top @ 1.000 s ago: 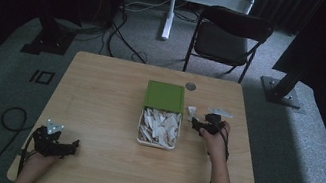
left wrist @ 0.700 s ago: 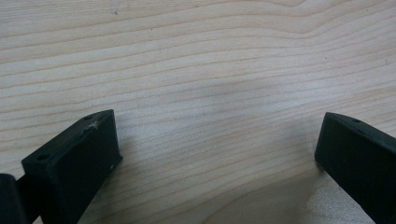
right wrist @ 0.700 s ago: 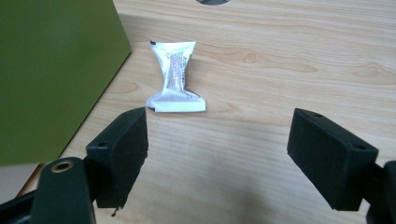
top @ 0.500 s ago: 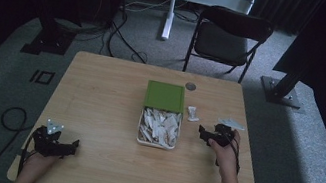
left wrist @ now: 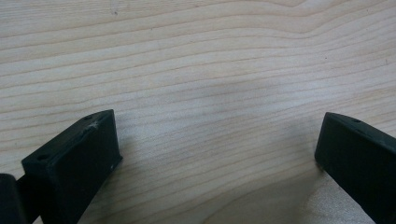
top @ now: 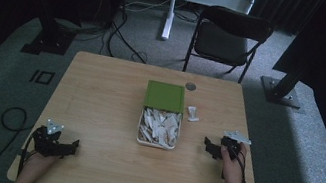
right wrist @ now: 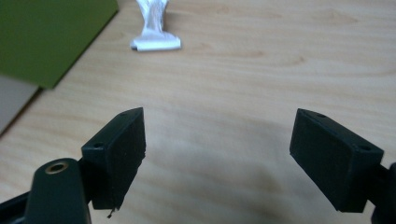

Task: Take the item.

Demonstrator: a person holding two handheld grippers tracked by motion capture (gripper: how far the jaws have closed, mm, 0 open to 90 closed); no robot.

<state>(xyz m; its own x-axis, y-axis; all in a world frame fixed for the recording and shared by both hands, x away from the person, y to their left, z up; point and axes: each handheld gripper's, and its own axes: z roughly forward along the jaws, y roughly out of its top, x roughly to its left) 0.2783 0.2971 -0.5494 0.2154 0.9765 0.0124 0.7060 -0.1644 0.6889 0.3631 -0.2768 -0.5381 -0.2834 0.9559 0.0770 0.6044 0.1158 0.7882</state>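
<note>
Having left white packet, right claw empty.

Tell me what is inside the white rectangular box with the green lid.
The white rectangular box holds a heap of small white crumpled packets. The green lid covers its far part, hiding whatever lies beneath.

Both grippers are black. The left gripper carries a grey three-cornered plate with pale dots at its corners, and a black cable loops away from it over the table edge. The right gripper bears a similar pale plate, with a dark cable running back along the forearm. Close up, each jaw is a flat, matte black block with small screw holes in its top face. A brass-coloured ring sits in the right gripper's rounded black arm. Both forearms are bare, without sleeves.
</note>
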